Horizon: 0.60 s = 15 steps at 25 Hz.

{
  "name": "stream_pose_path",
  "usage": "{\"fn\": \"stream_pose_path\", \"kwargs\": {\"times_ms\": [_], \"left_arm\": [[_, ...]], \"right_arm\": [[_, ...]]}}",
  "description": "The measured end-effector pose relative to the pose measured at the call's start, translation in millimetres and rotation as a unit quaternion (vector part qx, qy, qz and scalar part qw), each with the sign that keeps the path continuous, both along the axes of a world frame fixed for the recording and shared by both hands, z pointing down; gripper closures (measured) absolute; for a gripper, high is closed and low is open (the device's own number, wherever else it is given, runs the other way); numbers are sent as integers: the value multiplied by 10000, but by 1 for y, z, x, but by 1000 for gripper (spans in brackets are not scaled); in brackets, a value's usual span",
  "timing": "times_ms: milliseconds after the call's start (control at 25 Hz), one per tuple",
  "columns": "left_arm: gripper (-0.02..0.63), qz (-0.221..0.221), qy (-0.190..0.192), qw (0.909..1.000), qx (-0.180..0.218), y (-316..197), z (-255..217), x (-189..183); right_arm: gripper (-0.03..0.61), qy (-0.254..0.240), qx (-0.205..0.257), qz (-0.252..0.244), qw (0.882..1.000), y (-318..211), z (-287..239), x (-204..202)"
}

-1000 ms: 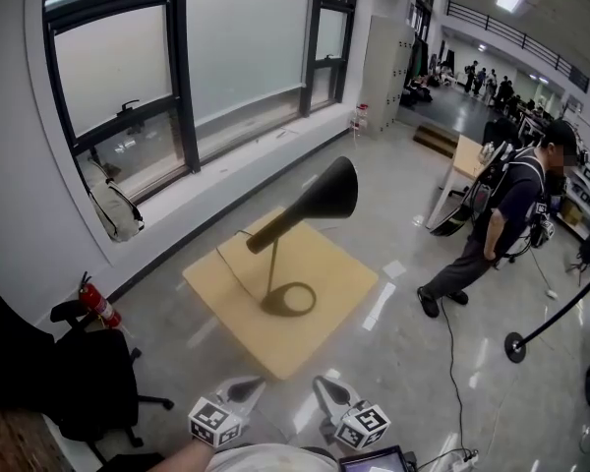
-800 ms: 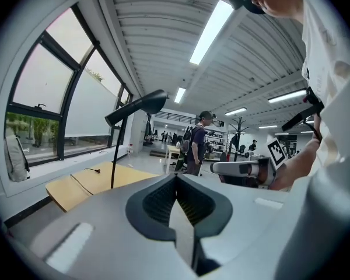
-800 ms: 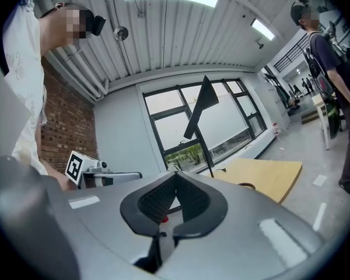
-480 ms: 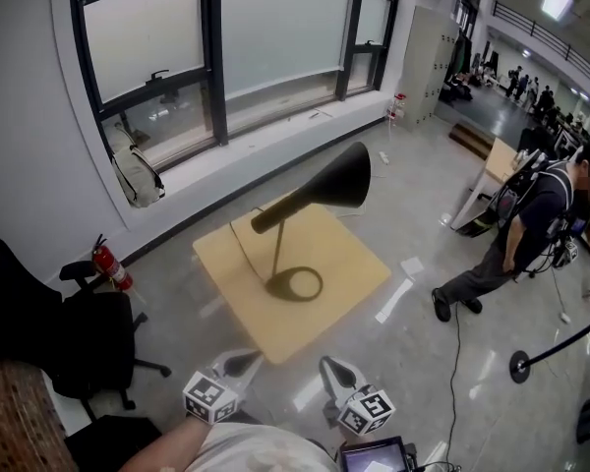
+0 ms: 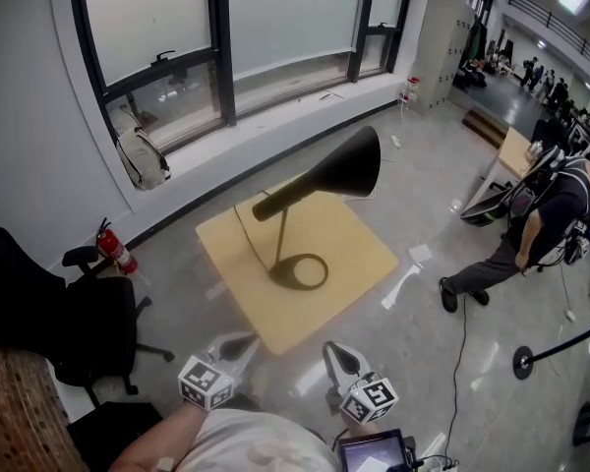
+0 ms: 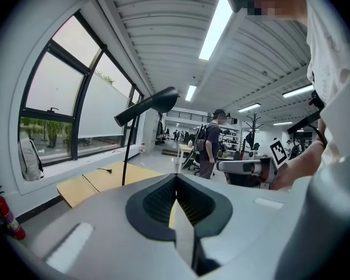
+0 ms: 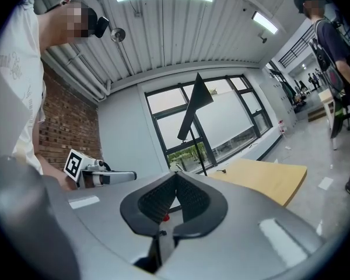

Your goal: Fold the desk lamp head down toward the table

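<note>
A black desk lamp stands on a light wooden table [image 5: 349, 283]. Its cone head [image 5: 346, 164] is raised and points to the right, above a thin stem [image 5: 278, 238] and a ring base [image 5: 299, 271]. My left gripper [image 5: 238, 344] and right gripper [image 5: 334, 352] hover side by side over the floor, short of the table's near corner. Both are shut with nothing between their jaws. In the left gripper view the lamp head [image 6: 156, 102] sits ahead of the shut left gripper [image 6: 176, 177]. The right gripper view shows the lamp head [image 7: 199, 93] beyond the shut right gripper [image 7: 176, 172].
A black office chair [image 5: 88, 327] and a red fire extinguisher [image 5: 116, 252] stand at the left. A bag [image 5: 144, 157] leans at the window sill. A person [image 5: 536, 234] walks at the right, near a cable and a round stand base [image 5: 524, 362] on the floor.
The view has shifted so the table and lamp sit a little further right and lower. Both grippers stay shut near the bottom edge. The person at the right has stepped further right.
</note>
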<state>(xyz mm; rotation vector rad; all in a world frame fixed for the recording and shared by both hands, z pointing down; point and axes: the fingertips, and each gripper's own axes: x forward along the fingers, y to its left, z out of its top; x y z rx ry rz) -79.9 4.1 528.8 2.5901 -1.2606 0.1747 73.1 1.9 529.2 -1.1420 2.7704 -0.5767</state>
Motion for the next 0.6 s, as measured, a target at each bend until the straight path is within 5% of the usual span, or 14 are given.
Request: {"fn": "stream_pose_path", "kwargs": {"times_ms": [600], "left_arm": [[612,387,312,9985,213,-89,-5,5]], "right_arm": [[565,334,256,452,9981,-74,-20,12]]}}
